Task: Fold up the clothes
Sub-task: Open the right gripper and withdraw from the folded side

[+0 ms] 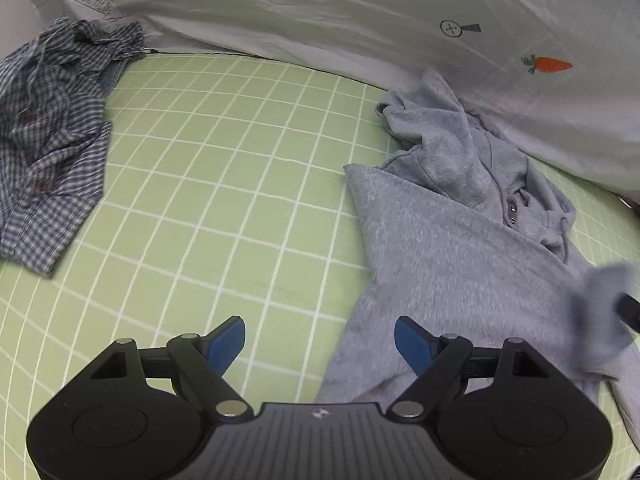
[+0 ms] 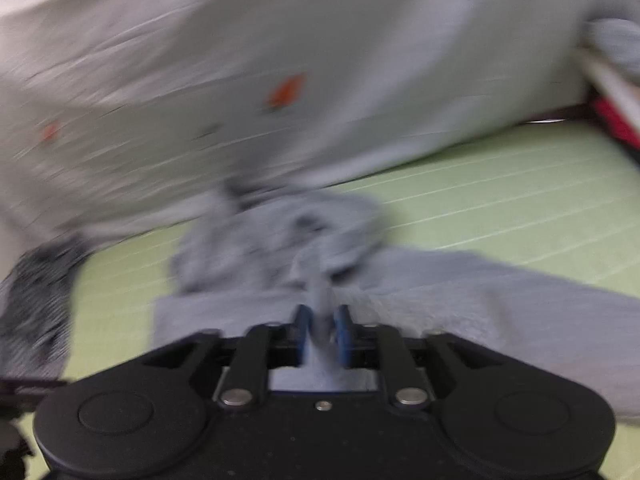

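Grey fleecy hoodie (image 1: pixel 460 248) rumpled on green gridded mat (image 1: pixel 224 184); left tool (image 1: pixel 319 346) spread, empty; right tool (image 2: pixel 323 334) pinching hoodie fold.

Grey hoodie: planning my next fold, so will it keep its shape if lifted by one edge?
Probably not: the grey hoodie lies crumpled and draped, so it likely flops. Its thick fleecy knit suggests some weight and little slip.

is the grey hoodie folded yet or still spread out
Partly folded: the grey hoodie has one flat panel turned over, but its hood end lies bunched on the green mat.
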The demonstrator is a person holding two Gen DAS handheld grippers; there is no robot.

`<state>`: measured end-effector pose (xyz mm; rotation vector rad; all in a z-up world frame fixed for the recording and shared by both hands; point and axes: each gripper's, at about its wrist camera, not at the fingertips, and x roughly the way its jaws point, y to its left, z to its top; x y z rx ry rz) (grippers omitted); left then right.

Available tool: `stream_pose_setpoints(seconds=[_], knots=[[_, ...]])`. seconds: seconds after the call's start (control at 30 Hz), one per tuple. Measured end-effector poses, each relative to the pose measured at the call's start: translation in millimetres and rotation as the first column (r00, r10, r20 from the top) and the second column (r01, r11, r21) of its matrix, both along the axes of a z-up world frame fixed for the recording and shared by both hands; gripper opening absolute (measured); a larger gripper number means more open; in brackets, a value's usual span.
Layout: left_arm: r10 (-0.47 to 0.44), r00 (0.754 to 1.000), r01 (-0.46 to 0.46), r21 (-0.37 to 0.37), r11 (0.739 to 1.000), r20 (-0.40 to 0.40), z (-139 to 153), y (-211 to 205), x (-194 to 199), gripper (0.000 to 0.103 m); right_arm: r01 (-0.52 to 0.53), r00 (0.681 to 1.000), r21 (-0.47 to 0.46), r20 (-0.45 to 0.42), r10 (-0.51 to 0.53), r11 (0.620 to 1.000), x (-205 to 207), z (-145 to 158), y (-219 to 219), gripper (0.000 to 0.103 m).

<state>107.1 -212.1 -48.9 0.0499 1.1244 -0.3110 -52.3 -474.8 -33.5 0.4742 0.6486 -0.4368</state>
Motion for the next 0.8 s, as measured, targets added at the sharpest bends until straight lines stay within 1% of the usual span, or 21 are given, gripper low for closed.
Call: stream_pose_setpoints(seconds=[0.03, 0.07, 0.13, 0.23, 0.33, 0.43, 0.53, 0.6, 0.73, 0.8], knots=[[-0.009, 1.0, 0.009, -0.003, 1.0, 0.003, 1.2, 2.8, -3.3, 0.085, 0.004, 1.0, -0.015, -0.009, -0.004, 1.0, 0.7, 2.4, 9.6, 0.097], [-0.021, 1.0, 0.021, -0.001, 1.0, 0.009, 3.2, 4.0, -7.2, 0.087, 0.014, 1.0, -0.038, -0.015, -0.014, 0.999, -1.8, 5.1, 17.5, 0.103], [-0.052, 0.998, 0.052, -0.006, 0.999, 0.027, 7.4, 2.4, -15.7, 0.088, 0.049, 0.998, -0.097, -0.023, -0.051, 0.994, -17.1, 10.5, 26.7, 0.103], [-0.094, 0.994, 0.095, -0.014, 0.995, 0.053, 12.9, -2.3, -28.2, 0.092, 0.099, 0.993, -0.147, -0.056, -0.108, 0.984, -47.1, 12.6, 30.5, 0.103], [-0.101, 0.992, 0.102, -0.011, 0.995, 0.08, 18.7, -18.8, -42.2, 0.092, 0.157, 0.983, -0.167, -0.067, -0.17, 0.973, -85.0, 12.6, 24.1, 0.103], [-0.091, 0.987, 0.095, -0.026, 0.995, 0.129, 36.3, -35.4, -63.6, 0.093, 0.188, 0.976, -0.177, -0.073, -0.203, 0.966, -122.4, 16.5, 8.3, 0.103], [-0.08, 0.978, 0.091, -0.048, 0.995, 0.191, 53.4, -54.1, -87.6, 0.097, 0.193, 0.98, -0.158, -0.025, -0.199, 0.968, -150.6, 16.3, -13.3, 0.103], [-0.079, 0.973, 0.094, -0.06, 0.994, 0.215, 58.0, -69.6, -100.5, 0.097, 0.178, 0.983, -0.14, -0.021, -0.183, 0.974, -160.2, 10.5, -31.5, 0.103], [-0.074, 0.979, 0.086, -0.057, 0.995, 0.192, 51.2, -103.4, -114.8, 0.097, 0.139, 0.99, -0.116, -0.02, -0.143, 0.983, -167.8, 3.0, -65.9, 0.103], [-0.06, 0.982, 0.075, -0.073, 0.995, 0.181, 48.3, -116.9, -119.7, 0.097, 0.116, 0.992, -0.095, -0.04, -0.121, 0.989, -166.7, -1.0, -84.2, 0.103]])
